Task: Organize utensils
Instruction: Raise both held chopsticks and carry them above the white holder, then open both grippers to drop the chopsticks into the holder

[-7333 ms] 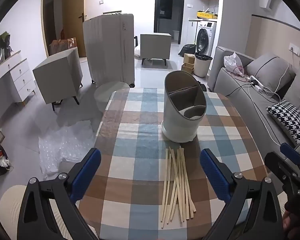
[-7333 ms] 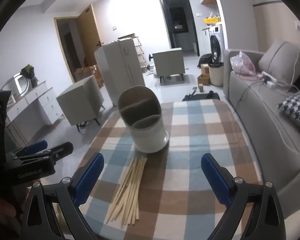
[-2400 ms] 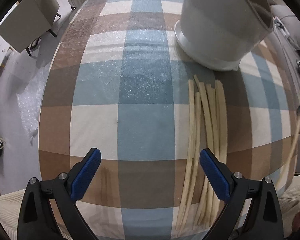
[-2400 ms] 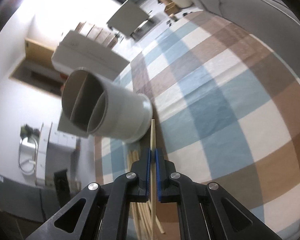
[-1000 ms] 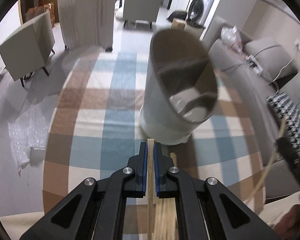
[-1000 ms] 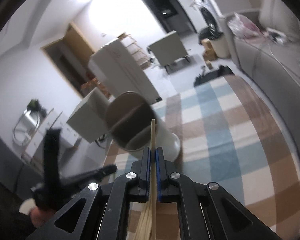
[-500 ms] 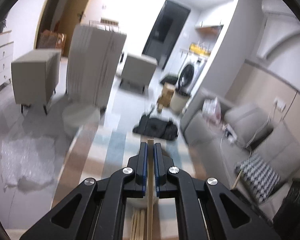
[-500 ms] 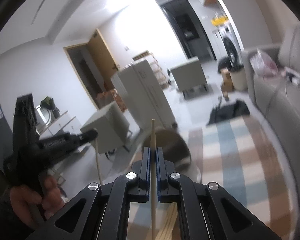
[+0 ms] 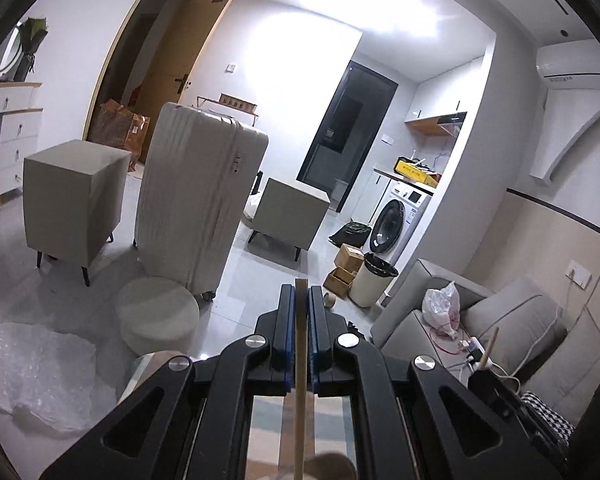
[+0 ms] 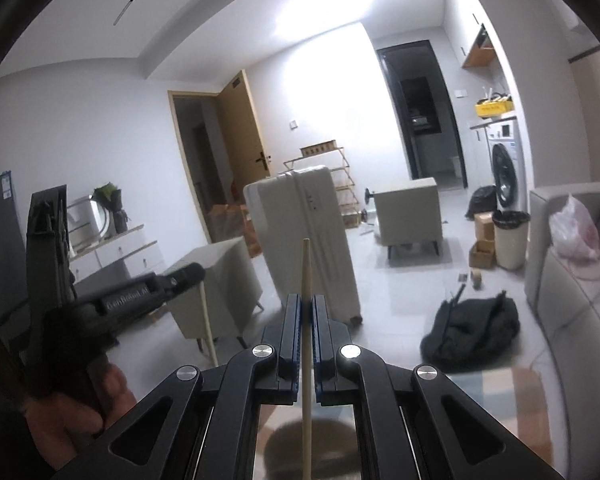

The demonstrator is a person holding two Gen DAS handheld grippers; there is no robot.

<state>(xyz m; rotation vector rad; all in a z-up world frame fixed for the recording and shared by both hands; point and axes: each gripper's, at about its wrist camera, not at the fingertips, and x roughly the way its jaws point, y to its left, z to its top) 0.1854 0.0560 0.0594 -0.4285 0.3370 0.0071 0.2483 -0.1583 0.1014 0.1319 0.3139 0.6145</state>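
My left gripper is shut on a pale wooden chopstick that stands upright between its blue pads. My right gripper is shut on a second chopstick, whose pointed tip rises above the pads. Both are raised and point across the room. The grey utensil holder shows dimly below the right gripper's arms, and its rim sits at the bottom of the left wrist view. The right gripper appears at lower right there. The left gripper appears at left, held by a hand.
The checked tablecloth lies low in view. Beyond the table stand a white suitcase, two grey side tables, a round stool, a black bag on the floor and a grey sofa at right.
Both grippers have risen and tipped up from the table, each carrying its chopstick. The holder and cloth have slid to the bottom of both views, and the room fills them.
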